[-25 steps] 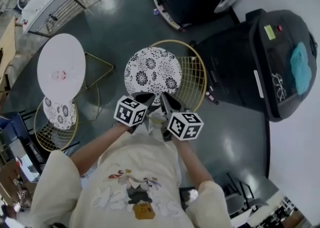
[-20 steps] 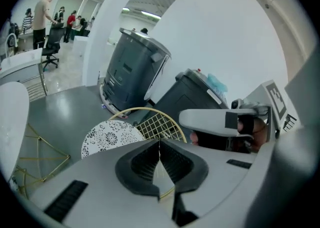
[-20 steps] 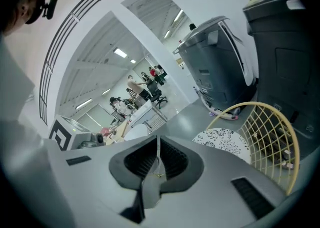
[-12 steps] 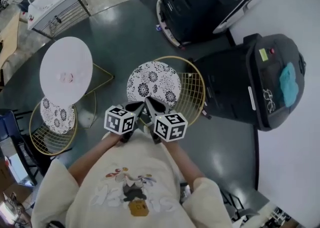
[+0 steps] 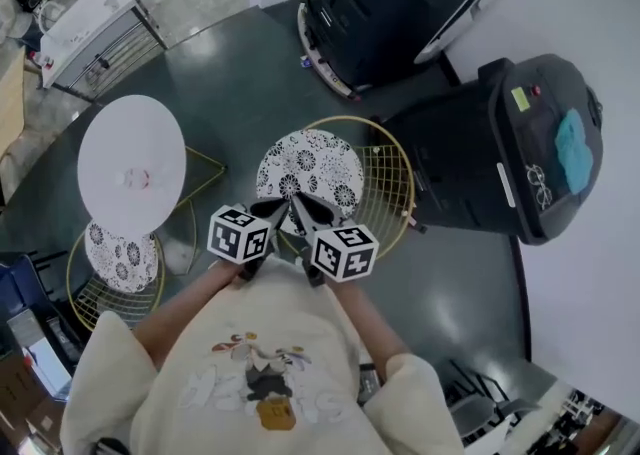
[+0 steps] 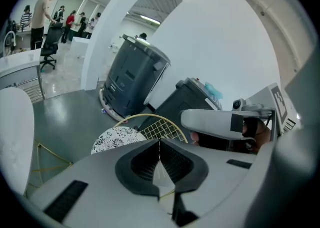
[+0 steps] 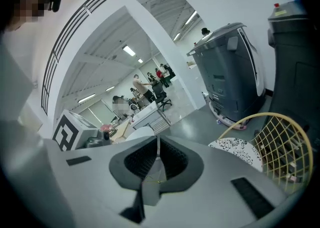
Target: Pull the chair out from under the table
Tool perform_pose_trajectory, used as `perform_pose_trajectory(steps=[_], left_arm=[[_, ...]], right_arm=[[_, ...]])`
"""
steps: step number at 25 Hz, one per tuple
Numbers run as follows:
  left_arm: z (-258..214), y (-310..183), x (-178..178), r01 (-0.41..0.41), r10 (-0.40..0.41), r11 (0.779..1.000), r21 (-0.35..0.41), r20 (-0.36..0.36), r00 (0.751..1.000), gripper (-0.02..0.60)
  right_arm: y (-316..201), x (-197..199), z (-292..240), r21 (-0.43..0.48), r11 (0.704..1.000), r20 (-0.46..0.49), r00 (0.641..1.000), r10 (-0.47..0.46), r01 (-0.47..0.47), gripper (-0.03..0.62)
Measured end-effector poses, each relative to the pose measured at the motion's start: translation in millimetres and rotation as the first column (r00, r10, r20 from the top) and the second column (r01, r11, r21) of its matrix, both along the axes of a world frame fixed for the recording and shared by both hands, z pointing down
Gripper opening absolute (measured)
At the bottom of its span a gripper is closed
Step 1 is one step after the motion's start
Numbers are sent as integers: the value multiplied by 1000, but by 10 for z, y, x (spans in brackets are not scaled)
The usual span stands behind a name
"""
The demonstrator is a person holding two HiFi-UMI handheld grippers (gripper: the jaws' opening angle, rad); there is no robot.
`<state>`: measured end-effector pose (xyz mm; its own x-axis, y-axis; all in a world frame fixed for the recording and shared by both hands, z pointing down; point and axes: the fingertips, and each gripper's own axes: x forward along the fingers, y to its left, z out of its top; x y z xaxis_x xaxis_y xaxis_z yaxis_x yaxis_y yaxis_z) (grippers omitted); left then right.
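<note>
1. Both grippers sit a little more to the left of the seat than one second ago; the left gripper (image 6: pixel 159 147) and the right gripper (image 7: pixel 158 147) are side by side, close to the person's cream shirt (image 5: pixel 270 373).
2. The gold wire chair with the round black-and-white flower cushion (image 5: pixel 310 168) looks just as far from the round white table with thin gold legs (image 5: pixel 132 163) as before.
3. The chair stands out in the open on the dark grey floor (image 5: pixel 240 73), to the right of the table and not under it; its wire back is just beside a big black machine (image 5: pixel 480 163).
4. The left gripper's jaws are pressed together and hold nothing; the right gripper's jaws are the same.
5. Both tips point at the near edge of the cushion; I cannot tell if they touch it.
6. A second gold wire chair with a flower cushion (image 5: pixel 118 258) is partly tucked under the table.
</note>
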<state>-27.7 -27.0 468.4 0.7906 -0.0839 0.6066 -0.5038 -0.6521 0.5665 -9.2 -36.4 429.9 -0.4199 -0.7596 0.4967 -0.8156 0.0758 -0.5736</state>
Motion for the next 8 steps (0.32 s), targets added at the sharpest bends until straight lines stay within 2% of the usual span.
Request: perform_pose_trajectory(steps=[8], left_arm=[[88, -44, -41, -61, 62, 998, -28, 9, 998, 14]], right_arm=[[-47, 12, 45, 8, 997, 15, 997, 80, -80, 23]])
